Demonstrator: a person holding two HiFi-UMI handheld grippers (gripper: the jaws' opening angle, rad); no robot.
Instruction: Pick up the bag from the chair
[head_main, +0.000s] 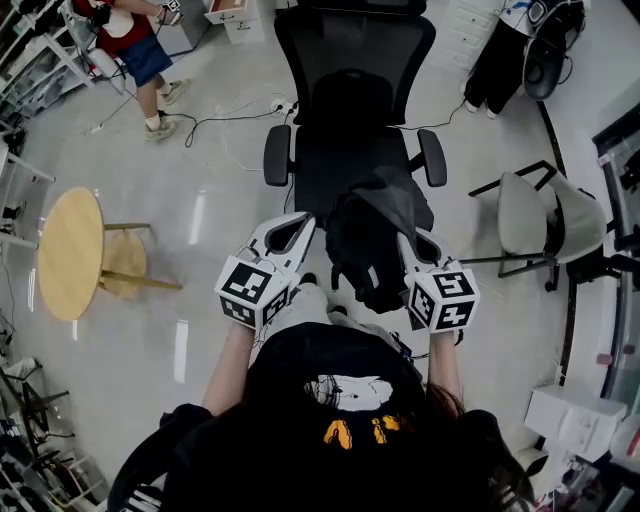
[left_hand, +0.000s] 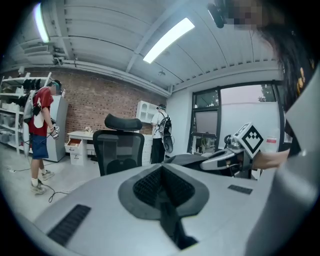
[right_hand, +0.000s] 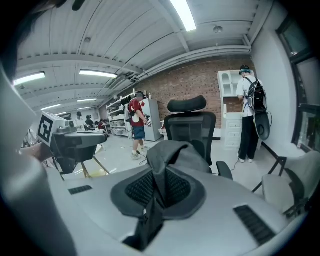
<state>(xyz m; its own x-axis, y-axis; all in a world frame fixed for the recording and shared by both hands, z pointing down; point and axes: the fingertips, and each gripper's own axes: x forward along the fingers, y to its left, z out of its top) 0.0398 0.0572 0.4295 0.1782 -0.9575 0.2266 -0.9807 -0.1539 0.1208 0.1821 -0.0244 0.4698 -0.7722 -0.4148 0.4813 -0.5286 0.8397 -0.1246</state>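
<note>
One fold of the soft, limp black fabric bag (head_main: 370, 255), slumped at the seat front of the black mesh office chair (head_main: 352, 100), is pinched in the right gripper (right_hand: 160, 189), the left gripper (left_hand: 161, 186) closed empty beside it; probably light, best held by bunched cloth or a strap.

No legible text, yellow print (head_main: 352, 431) on black shirt (head_main: 300, 365) (folded, unreadable)

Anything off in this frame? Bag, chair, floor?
The black bag sags lopsided: only the right gripper pinches a fold of it, the left gripper is shut beside it. Loose cable trails on the floor.
</note>
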